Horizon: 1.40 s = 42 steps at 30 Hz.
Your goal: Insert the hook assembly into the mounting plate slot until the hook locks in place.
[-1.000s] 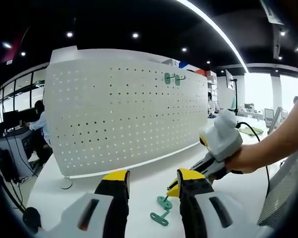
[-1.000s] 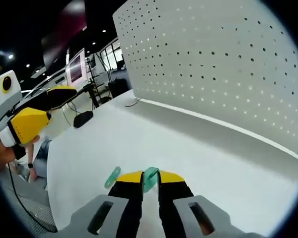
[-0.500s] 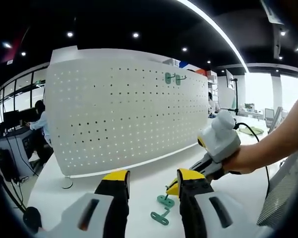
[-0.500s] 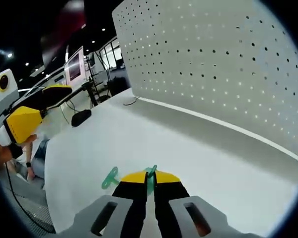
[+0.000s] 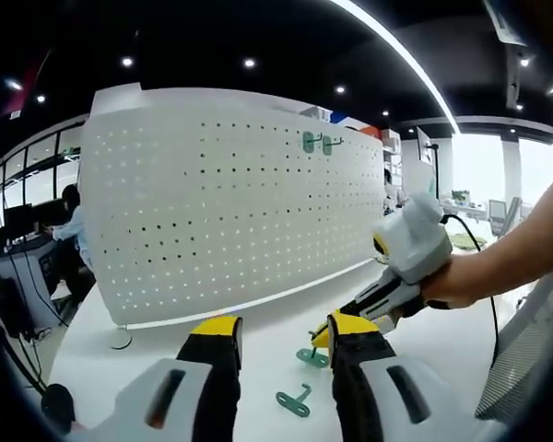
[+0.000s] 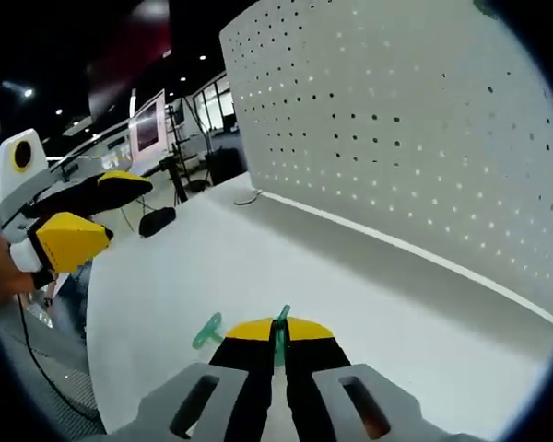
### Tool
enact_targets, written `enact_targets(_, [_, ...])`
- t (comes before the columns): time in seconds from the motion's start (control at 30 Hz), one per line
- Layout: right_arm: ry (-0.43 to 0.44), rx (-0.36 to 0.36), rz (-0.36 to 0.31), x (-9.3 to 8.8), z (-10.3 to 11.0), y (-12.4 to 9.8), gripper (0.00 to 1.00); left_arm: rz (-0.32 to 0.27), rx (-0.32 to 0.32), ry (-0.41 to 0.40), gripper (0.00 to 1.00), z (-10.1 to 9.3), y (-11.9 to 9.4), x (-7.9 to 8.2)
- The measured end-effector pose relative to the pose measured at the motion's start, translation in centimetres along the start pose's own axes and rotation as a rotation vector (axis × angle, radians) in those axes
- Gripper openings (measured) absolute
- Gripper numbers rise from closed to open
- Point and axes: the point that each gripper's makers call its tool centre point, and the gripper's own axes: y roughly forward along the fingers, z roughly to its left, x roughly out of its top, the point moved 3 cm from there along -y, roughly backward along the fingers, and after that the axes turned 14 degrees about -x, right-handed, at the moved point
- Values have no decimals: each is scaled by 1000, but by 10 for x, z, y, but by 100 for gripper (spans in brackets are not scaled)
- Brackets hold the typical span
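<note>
Holding a green hook clenched between my right gripper jaws at the bottom centre of the right gripper view, I judge the pick-up done and the carry to the board as the step in hand. A second green hook lies on the white table just left of those jaws; in the left gripper view it sits at lower centre, between my left gripper jaws, which stand apart, gripping nothing.

Further off, the white pegboard (the mounting plate, I take it) stands upright across the middle of the left gripper view, and two green hooks already hang near its upper right. In the right gripper view the board fills the upper right.

Next I need to raise the held hook, turn its prongs toward a free hole, and press until it seats. I see no containers here.
</note>
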Motion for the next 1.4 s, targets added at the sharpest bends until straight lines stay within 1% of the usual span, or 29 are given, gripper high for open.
enact_targets(0.1, [-11,5,-18,6,-3,-9,2,7,-13,4,37,-3,2,-1])
enact_targets(0.23, [-21,2,-55,15,-7,-27,2,15,-27,0,37,-6,4,-2])
enact_targets(0.43, [-32,-2,-114,28,-8,-53,2,25,-59,-9,31,-14,7,-3])
enact_targets(0.57, [-38,1,-148,38,-5,-65,2,27,-76,-5,33,-18,10,-2])
enact_targets(0.63, [-45,3,-168,43,-3,-72,2,31,-91,-21,33,-20,10,-1])
enact_targets(0.7, [-52,7,-183,47,0,-77,2,29,-121,-66,32,-22,11,0])
enact_targets(0.73, [-54,9,-188,49,0,-80,2,16,-137,-96,31,-22,11,2])
enact_targets(0.83, [-62,12,-208,54,3,-86,2,24,-155,-112,29,-20,12,1])
enact_targets(0.87, [-65,12,-217,57,3,-90,2,45,-180,-142,27,-24,13,-2])
enact_targets(0.9, [-68,12,-221,58,4,-92,2,49,-206,-162,25,-27,15,-2])
enact_targets(0.93, [-72,13,-230,61,5,-95,2,54,-239,-202,23,-30,16,-3])
enact_targets(0.97, [-74,14,-235,63,5,-97,2,54,-240,-206,22,-28,17,-3])
enact_targets(1.0, [-81,15,-242,65,6,-100,2,45,-262,-223,22,-29,19,-1])
enact_targets(1.03, [-84,14,-246,66,6,-102,2,40,-269,-236,23,-29,19,1])
enact_targets(1.1, [-92,14,-254,68,6,-108,2,34,-289,-235,23,-29,20,4])
enact_targets(1.2, [-100,11,-265,71,5,-114,2,55,-341,-251,21,-34,22,9])
enact_targets(1.27, [-103,11,-276,73,6,-118,2,60,-359,-267,19,-35,23,12])
enact_targets(1.33, [-107,12,-283,75,6,-122,2,61,-392,-317,18,-38,24,14])
enact_targets(1.37, [-113,13,-287,76,7,-124,2,42,-410,-366,18,-39,24,17])
enact_targets(1.4, [-118,13,-290,76,8,-125,2,27,-419,-386,16,-39,24,20])
